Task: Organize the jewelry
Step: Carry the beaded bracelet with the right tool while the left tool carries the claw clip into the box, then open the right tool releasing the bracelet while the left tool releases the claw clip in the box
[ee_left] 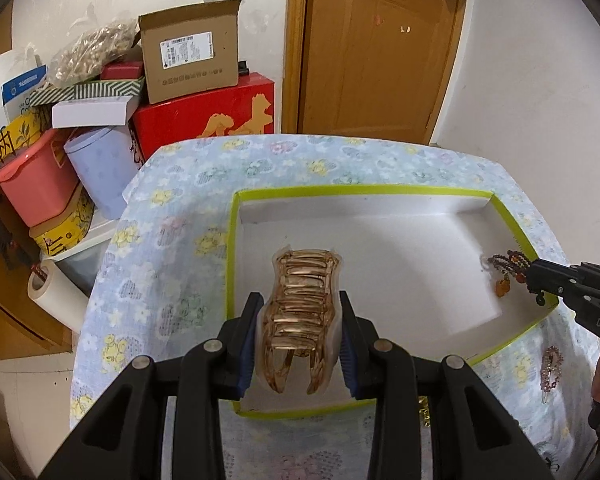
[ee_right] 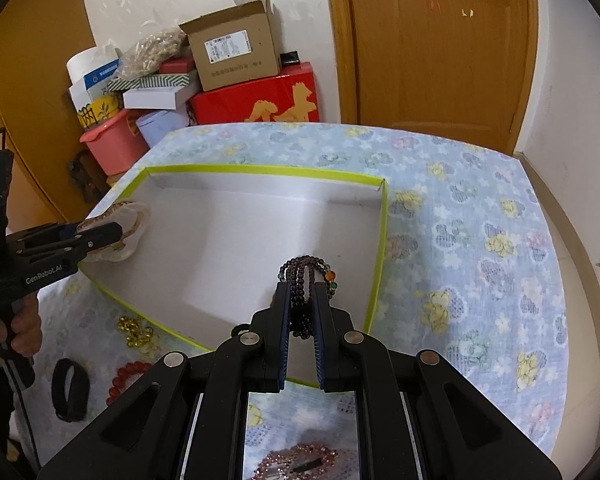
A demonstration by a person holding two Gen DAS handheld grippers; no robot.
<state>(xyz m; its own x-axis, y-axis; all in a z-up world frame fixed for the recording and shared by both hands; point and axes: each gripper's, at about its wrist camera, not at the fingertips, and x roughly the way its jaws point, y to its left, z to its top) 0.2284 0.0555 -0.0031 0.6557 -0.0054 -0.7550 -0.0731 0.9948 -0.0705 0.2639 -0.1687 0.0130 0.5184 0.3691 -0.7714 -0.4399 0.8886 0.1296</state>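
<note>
My bench (ee_right: 480,208), draped in a pale blue flowered cloth, carries the big white box with the lime-green rim (ee_right: 260,171), and its floor looks bare, so by my reckoning nothing has been put away yet. My left gripper (ee_left: 300,312) has its jaws clamped on the sides of a rose-gold claw hair clip (ee_left: 302,312), which hangs over the box's 7 o'clock corner. My right gripper (ee_right: 303,300) has its jaws pressed nearly together on a dark purple bead bracelet (ee_right: 300,274) with a few orange and green beads, held over the box's 5 o'clock side. Both pieces seem ready to be set down inside. Left on the cloth outside the box: a sparkly pink barrette (ee_left: 551,372) at 5 o'clock, then at 7 o'clock a black band (ee_right: 70,390), a red bead bracelet (ee_right: 130,376) and a small gold trinket (ee_right: 134,332).
</note>
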